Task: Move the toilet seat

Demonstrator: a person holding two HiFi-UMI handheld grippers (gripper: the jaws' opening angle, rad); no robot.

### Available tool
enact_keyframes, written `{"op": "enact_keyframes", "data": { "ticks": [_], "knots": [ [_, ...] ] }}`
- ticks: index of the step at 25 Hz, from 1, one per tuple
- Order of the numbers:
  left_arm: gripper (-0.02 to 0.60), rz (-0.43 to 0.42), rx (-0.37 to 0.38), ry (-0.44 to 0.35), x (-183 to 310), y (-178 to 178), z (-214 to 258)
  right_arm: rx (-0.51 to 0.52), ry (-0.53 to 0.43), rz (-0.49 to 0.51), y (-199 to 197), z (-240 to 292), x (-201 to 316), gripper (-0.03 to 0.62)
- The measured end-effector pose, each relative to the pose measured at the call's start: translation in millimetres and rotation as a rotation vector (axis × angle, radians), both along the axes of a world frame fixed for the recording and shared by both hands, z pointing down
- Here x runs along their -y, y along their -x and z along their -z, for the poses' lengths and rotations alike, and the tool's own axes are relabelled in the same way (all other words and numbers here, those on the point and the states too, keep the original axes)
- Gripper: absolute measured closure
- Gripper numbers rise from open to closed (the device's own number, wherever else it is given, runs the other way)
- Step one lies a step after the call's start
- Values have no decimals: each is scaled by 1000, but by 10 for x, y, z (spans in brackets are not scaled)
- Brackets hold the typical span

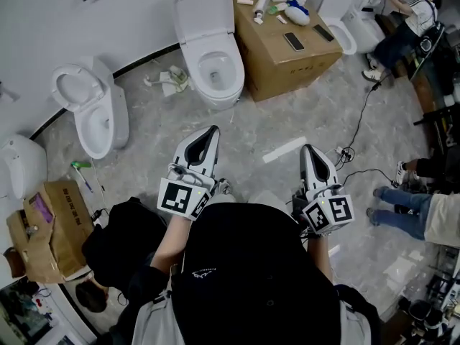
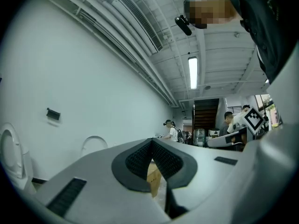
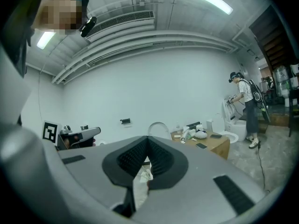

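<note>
A white toilet [image 1: 213, 70] stands against the far wall with its lid [image 1: 203, 9] raised and the seat ring down on the bowl. My left gripper [image 1: 213, 130] hovers over the floor just in front of it, shut and empty. My right gripper [image 1: 308, 149] is further right and nearer to me, also shut with nothing in it. In the left gripper view the jaws [image 2: 152, 142] are pressed together, and the raised lid [image 2: 94, 143] shows behind them. The right gripper view has the closed jaws [image 3: 148, 138] pointing at the same lid [image 3: 159, 128].
A second toilet [image 1: 97, 117] with its seat up stands to the left. A cardboard box [image 1: 287, 52] with small items on it sits right of the middle toilet. Another person [image 1: 413, 20] works at a third toilet [image 1: 345, 24]. Cables [image 1: 359, 157] cross the floor at right.
</note>
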State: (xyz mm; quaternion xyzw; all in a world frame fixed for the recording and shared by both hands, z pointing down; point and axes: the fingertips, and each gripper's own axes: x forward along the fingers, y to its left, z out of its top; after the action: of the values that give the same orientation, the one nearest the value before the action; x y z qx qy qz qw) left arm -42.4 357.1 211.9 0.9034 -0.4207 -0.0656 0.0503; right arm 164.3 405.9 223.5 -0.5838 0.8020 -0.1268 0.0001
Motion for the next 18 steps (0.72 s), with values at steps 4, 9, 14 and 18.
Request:
{"op": "enact_keyframes", "data": {
  "ticks": [4, 9, 14, 18],
  "knots": [
    [574, 38, 6, 25, 121, 100, -65, 2, 13, 21, 24, -38, 174, 582],
    [574, 92, 19, 28, 254, 158, -76, -3, 13, 73, -18, -90, 466, 582],
    [574, 174, 30, 50, 476, 201, -179, 6, 21, 128, -48, -158, 916, 582],
    [574, 237, 32, 52, 786, 152, -170, 9, 20, 200, -95, -177, 1360, 582]
  ]
}}
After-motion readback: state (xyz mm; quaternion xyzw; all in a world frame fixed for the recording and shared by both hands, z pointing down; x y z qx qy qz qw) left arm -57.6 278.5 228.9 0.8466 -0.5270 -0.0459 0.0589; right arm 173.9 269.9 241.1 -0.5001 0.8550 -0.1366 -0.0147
